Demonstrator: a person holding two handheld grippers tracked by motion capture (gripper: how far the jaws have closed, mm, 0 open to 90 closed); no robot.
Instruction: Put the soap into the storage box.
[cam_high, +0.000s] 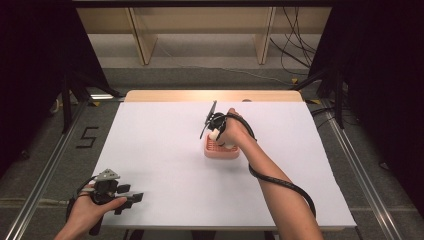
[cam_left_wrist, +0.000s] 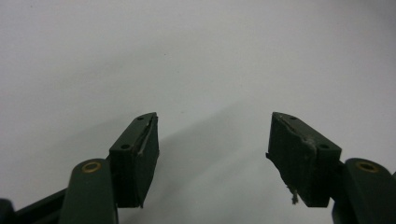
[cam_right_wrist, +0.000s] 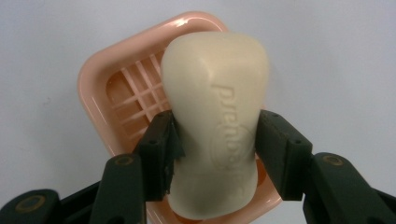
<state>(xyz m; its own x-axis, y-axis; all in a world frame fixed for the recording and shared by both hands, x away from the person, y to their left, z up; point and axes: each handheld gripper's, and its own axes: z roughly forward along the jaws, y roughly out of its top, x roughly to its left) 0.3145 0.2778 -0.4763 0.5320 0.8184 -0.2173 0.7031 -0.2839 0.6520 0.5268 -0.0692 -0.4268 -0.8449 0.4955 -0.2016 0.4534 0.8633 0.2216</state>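
The right gripper clamps a cream soap bar by its sides directly above the pink soap dish, apparently lining it up. The right gripper view reveals embossed lettering. Well left of the dish, the left gripper rests wide open, empty, on the white surface.

High view from above the white table; gripper views close, sharing its surface.
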